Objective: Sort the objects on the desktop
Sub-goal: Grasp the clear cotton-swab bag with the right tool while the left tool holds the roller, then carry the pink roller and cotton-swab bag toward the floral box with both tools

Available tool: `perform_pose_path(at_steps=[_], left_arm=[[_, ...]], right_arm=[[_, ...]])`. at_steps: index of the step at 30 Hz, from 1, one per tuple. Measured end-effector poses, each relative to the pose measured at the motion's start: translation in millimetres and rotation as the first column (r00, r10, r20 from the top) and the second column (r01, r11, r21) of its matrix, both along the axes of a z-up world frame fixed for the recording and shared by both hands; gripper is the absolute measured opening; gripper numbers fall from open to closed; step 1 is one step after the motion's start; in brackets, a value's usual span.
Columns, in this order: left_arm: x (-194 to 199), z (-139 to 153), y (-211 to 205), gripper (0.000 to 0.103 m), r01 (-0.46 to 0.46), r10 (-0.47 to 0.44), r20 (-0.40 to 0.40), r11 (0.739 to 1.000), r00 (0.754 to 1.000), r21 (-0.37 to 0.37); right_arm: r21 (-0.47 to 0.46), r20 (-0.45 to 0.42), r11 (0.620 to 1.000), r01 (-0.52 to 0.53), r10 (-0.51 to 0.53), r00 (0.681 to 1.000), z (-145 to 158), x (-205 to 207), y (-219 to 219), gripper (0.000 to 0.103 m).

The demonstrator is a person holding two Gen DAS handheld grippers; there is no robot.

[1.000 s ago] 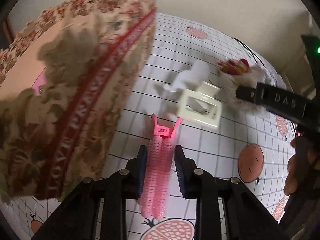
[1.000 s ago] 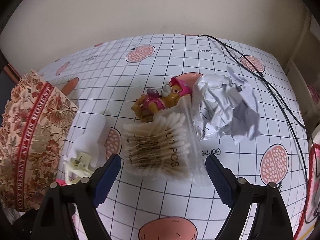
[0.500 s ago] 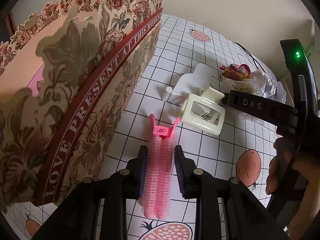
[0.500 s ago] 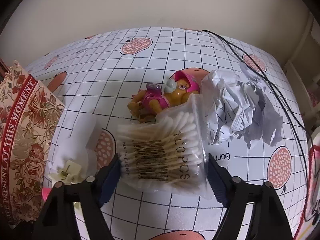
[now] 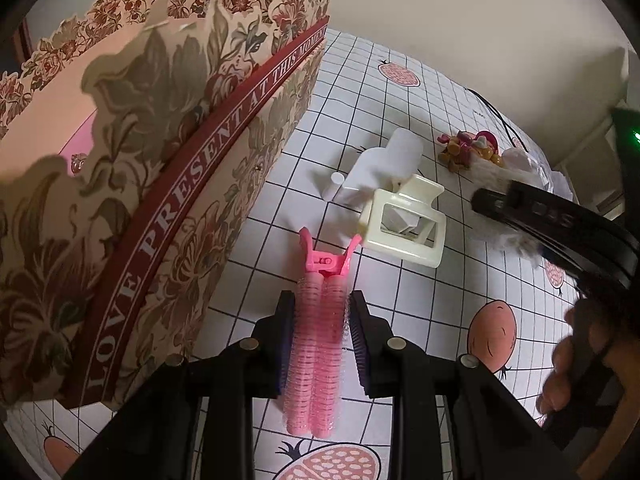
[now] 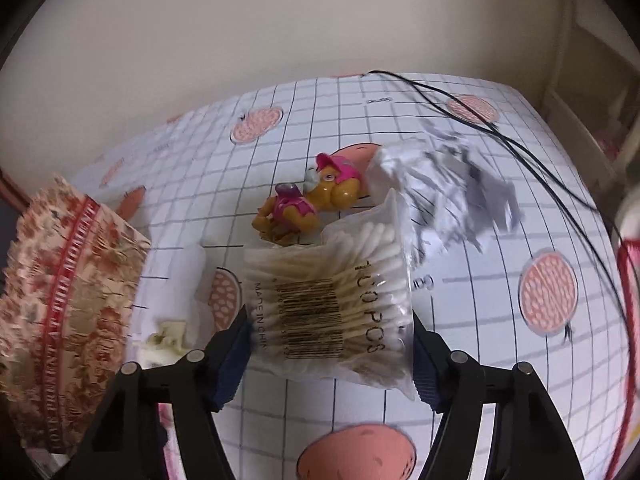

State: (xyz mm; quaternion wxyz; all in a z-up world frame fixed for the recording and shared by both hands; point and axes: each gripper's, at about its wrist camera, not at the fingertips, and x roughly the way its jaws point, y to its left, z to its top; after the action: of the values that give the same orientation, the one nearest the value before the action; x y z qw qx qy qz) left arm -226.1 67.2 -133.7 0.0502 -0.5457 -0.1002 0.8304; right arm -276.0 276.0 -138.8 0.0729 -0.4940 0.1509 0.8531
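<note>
Floral cardboard, the tall gift box (image 5: 168, 184) stands just to the left of the left gripper (image 5: 320, 332), whose narrow jaws clamp a pink hair-roller clip (image 5: 318, 344), its long axis running along the fingers. Near the table's (image 6: 480, 344) middle, the bag of cotton swabs (image 6: 332, 312) lies crosswise between the right gripper's (image 6: 332, 356) jaws, which are closing; both pads touch the bag's ends. A cream claw clip (image 5: 404, 220) lies just beyond the roller.

The right gripper (image 6: 330, 350) is closing its jaws on a clear bag of cotton swabs (image 6: 332, 304), pads at both ends. A toy dog (image 6: 310, 208) lies at twelve o'clock of the bag, crumpled paper (image 6: 448, 196) at one o'clock, a floral box (image 6: 68, 300) at nine.
</note>
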Motion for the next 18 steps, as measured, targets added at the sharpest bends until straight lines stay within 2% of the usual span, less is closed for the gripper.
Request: perform_pose_path(at_steps=[6, 10, 18], left_arm=[[2, 0, 1, 0.028, -0.010, 0.010, 0.007, 1.000, 1.000, 0.000], [4, 4, 5, 0.028, -0.006, 0.006, 0.001, 1.000, 1.000, -0.003], [13, 35, 12, 0.028, 0.008, -0.009, -0.081, 1.000, 0.997, -0.011]], right_arm=[[-0.079, -0.063, 0.994, 0.074, -0.079, 0.995, 14, 36, 7, 0.072], [-0.091, -0.093, 0.991, 0.096, -0.104, 0.990, 24, 54, 9, 0.072], [-0.129, -0.135, 0.985, 0.113, -0.130, 0.982, 47, 73, 9, 0.072]])
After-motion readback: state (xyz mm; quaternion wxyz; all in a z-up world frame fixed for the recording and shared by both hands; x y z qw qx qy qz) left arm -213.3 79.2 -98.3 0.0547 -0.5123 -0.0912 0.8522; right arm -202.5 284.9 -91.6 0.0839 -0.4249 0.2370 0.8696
